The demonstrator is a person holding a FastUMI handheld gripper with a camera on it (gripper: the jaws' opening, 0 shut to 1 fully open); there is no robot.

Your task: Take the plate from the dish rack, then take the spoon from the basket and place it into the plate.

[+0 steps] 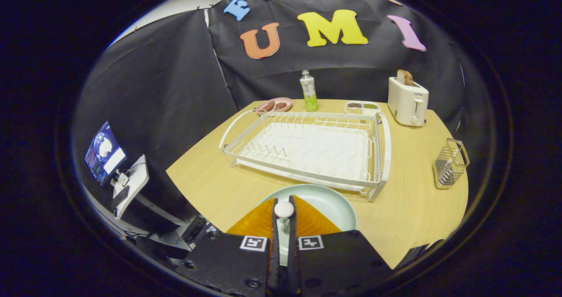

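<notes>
Wood, wire and glazed surfaces ahead of my gripper [284, 227].
Its fingers pinch a smooth white spoon [284, 210] above the glossy pale plate [330, 202]; at twelve o'clock, coated-wire dish rack [307, 150] on matt wood-grain table [408, 209]; at two, metal mesh basket [450, 164].

Plate [327, 205]: pale mint green, round, lying flat on the wooden table just near side of the dish rack [307, 150]. Rack: white wire, upright, slots vacant. Spoon [284, 213]: white, bowl end up, pinched between the fingers of the gripper [284, 220], held over the plate's near edge. Basket [451, 163]: wire mesh, upright, on the table right of the rack, well apart from plate.
</notes>
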